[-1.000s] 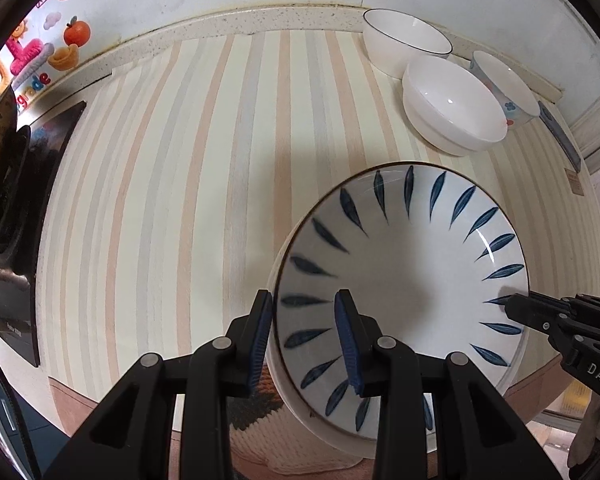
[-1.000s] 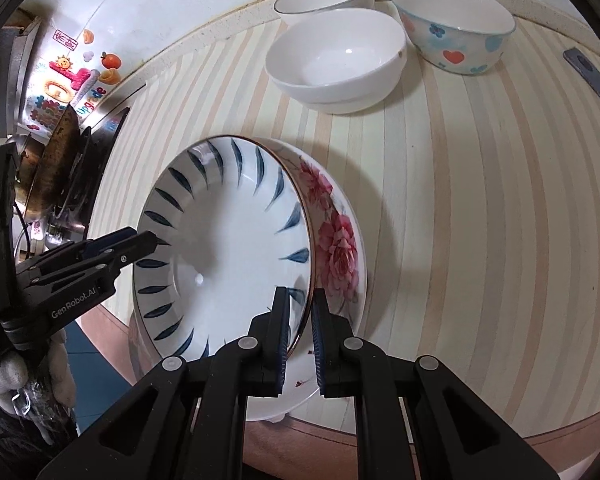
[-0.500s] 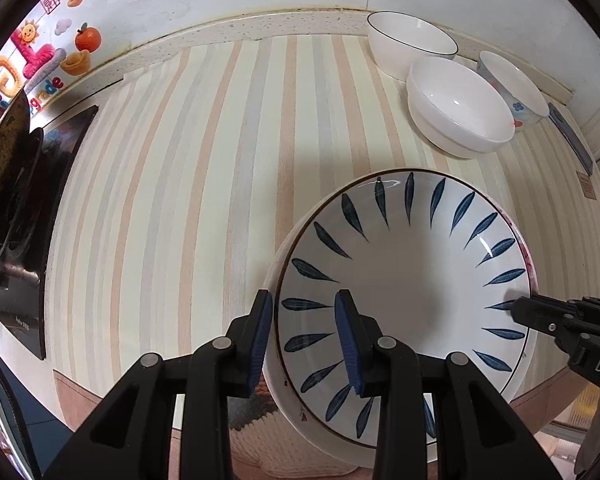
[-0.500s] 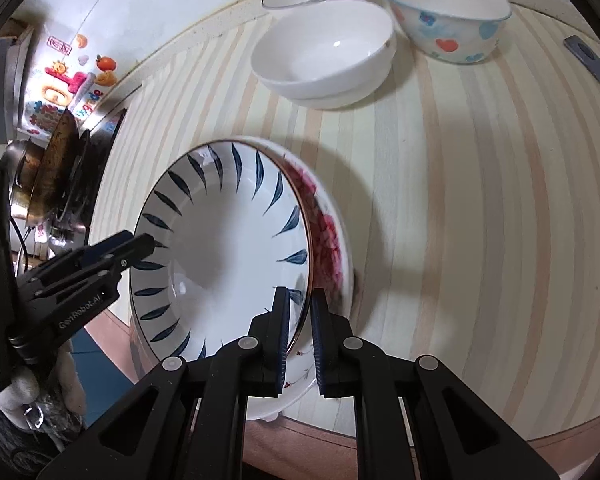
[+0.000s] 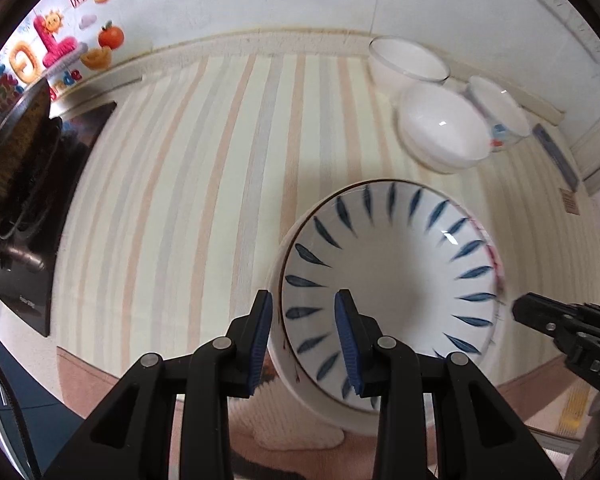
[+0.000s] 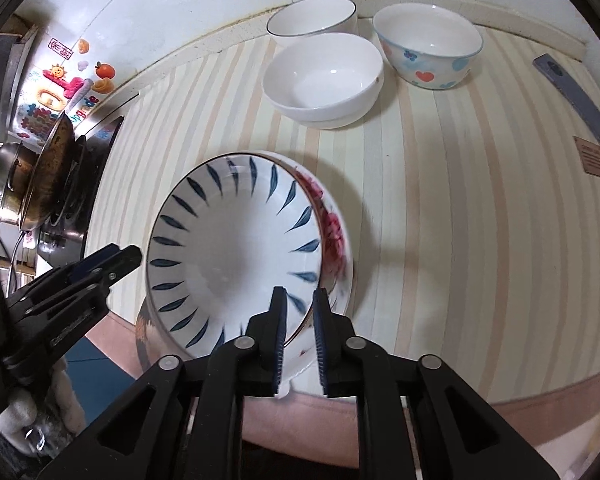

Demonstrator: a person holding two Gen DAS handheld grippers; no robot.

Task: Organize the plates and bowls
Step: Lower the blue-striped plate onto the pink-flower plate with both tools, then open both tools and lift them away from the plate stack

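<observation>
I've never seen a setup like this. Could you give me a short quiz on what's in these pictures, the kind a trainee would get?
1. True or false: the white plate with blue leaf marks lies on top of the white plate with red flowers.
2. How many bowls stand at the back of the striped counter?
3. Pick one. The left gripper is: A) open, at the stacked plates' rim; B) shut on a spoon; C) out of view.

Key: 1 true; 2 three; 3 A.
</observation>
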